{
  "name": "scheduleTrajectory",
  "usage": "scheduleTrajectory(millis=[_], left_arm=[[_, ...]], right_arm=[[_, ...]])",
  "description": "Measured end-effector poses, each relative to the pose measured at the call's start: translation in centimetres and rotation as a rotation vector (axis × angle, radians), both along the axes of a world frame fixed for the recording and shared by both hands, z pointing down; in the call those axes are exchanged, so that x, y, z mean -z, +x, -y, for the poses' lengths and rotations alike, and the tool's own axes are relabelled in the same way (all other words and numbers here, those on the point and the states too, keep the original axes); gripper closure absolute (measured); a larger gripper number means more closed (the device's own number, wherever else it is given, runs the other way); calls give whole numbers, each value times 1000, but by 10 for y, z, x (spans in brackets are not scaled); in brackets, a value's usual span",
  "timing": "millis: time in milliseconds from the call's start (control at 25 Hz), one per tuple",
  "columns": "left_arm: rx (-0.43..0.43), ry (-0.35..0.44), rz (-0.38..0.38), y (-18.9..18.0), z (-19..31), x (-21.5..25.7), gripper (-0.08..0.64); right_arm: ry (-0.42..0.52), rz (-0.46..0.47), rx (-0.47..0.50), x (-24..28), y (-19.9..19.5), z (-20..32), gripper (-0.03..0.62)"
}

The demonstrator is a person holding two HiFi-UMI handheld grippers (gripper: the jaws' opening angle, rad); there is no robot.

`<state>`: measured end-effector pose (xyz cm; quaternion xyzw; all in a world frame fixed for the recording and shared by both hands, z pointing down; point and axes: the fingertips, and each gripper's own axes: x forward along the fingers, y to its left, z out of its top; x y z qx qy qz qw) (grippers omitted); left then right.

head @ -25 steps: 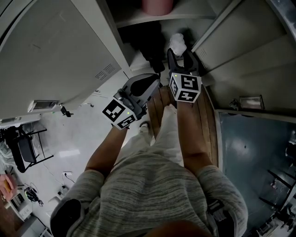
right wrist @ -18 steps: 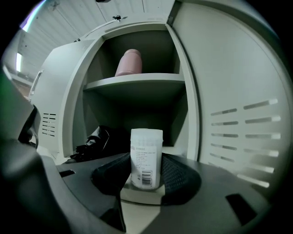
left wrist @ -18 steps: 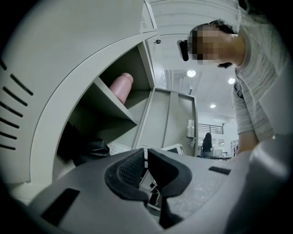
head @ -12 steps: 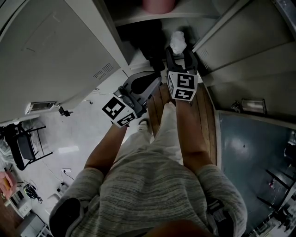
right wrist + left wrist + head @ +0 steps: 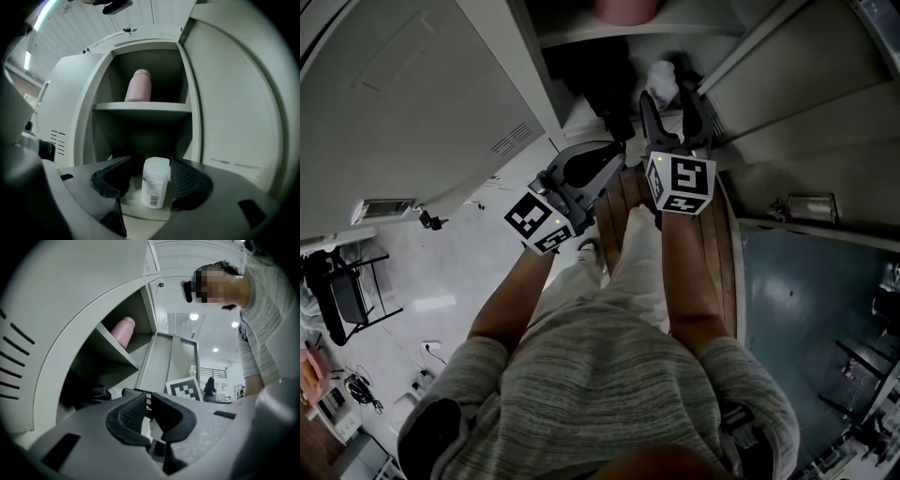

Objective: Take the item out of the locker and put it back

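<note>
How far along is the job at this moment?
Done: the white bottle stands inside the locker. In hand: jaws of the right hand-held gripper have just been opening, either side of it, not gripping. Left: withdrawing, or else grasping; I cannot tell which.

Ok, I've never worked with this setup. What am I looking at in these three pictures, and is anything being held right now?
There is no robot here: a person holds a two-jaw gripper in each hand. The head view comes from a camera on the person's head, looking steeply down at both grippers in front of an open locker. The other two cameras ride on the grippers and look along their tongs.

In the right gripper view, a white bottle stands upright on the locker's floor between the tongs of the right gripper. The tongs have just been opening and do not appear to press on it, so it isn't held. A pink bottle stands on the shelf above. The left gripper is off to the side, tongs together and empty.
</note>
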<state>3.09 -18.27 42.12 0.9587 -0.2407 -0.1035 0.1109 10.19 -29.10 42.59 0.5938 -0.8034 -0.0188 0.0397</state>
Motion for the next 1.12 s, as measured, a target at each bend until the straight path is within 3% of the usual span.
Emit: scheduleTrajectory(millis=[200,480,720,1120], left_arm=[[0,6,2,-5,-5,2,535],[9,7,14,-15,-12,0,534],[30,-4,20,-27,-13,-6,535],[55,-9,27,-38,-13,-12,534]], right_arm=[[55,-19,24,30,-9,-16,339],[-19,-23,122,20,-45,-27,339],[-206,-57,184,-23,-72,-19,339],[-467,-18,172,-72,-88,3,339]])
